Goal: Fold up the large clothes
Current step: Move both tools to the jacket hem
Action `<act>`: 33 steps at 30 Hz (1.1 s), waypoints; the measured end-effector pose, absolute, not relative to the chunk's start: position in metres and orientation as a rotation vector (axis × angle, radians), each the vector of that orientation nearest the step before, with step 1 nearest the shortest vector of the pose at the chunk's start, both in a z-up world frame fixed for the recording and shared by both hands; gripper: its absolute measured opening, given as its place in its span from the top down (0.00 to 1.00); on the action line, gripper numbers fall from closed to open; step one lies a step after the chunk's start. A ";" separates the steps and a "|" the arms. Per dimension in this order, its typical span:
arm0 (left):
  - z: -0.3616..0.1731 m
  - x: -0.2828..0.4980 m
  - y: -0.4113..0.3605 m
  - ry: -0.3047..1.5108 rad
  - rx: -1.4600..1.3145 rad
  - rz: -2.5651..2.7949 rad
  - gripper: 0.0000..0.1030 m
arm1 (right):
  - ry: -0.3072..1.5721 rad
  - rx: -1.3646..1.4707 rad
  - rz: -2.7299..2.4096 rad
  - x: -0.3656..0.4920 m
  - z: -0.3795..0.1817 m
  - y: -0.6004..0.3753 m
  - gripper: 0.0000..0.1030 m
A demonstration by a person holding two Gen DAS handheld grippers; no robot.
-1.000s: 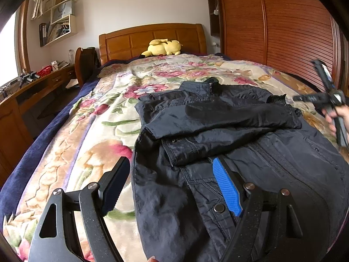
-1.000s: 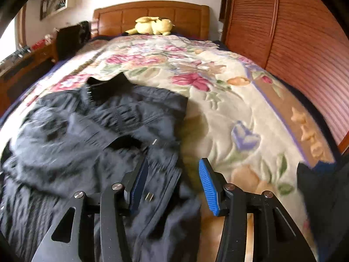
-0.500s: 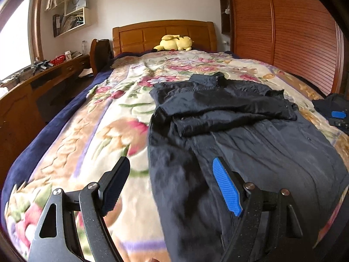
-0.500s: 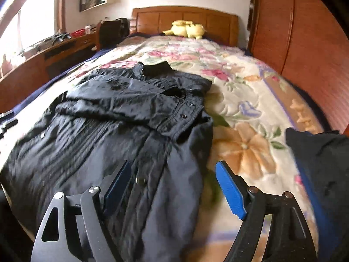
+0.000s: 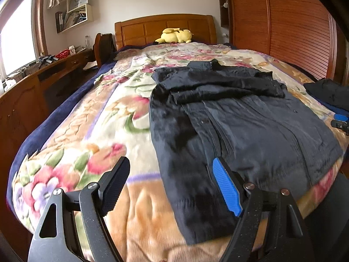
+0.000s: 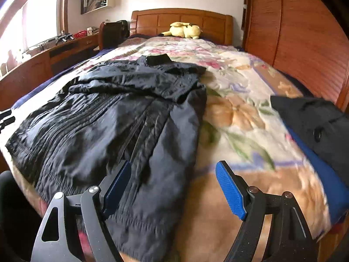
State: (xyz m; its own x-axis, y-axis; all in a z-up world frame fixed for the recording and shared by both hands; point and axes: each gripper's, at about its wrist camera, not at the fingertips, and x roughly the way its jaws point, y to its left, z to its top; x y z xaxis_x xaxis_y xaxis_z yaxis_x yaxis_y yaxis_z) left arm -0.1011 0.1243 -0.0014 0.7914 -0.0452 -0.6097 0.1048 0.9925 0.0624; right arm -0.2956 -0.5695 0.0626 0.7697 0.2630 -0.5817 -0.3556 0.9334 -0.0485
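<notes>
Black jacket (image 5: 240, 118) lies flat on the bed (image 5: 91, 131), sleeves folded across its chest. Left gripper (image 5: 170, 187) and right gripper (image 6: 173, 187) gape wide, empty, over the foot edge.

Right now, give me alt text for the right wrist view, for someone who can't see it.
A dark jacket lies spread on a floral bedspread, sleeves folded across its chest, with the open, empty right gripper above its near hem. Another dark folded garment sits at the bed's right edge, and a yellow plush toy rests by the headboard.
</notes>
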 end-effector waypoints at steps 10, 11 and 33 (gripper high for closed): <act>-0.033 -0.107 0.130 0.747 0.096 -0.088 0.23 | 0.667 -0.141 0.354 -0.314 0.045 -0.583 0.21; -0.035 -0.106 0.130 0.754 0.099 -0.089 0.23 | 0.675 -0.146 0.353 -0.315 0.042 -0.583 0.21; -0.046 -0.098 0.124 0.773 0.041 -0.161 0.45 | 0.698 -0.171 0.451 -0.313 0.028 -0.568 0.47</act>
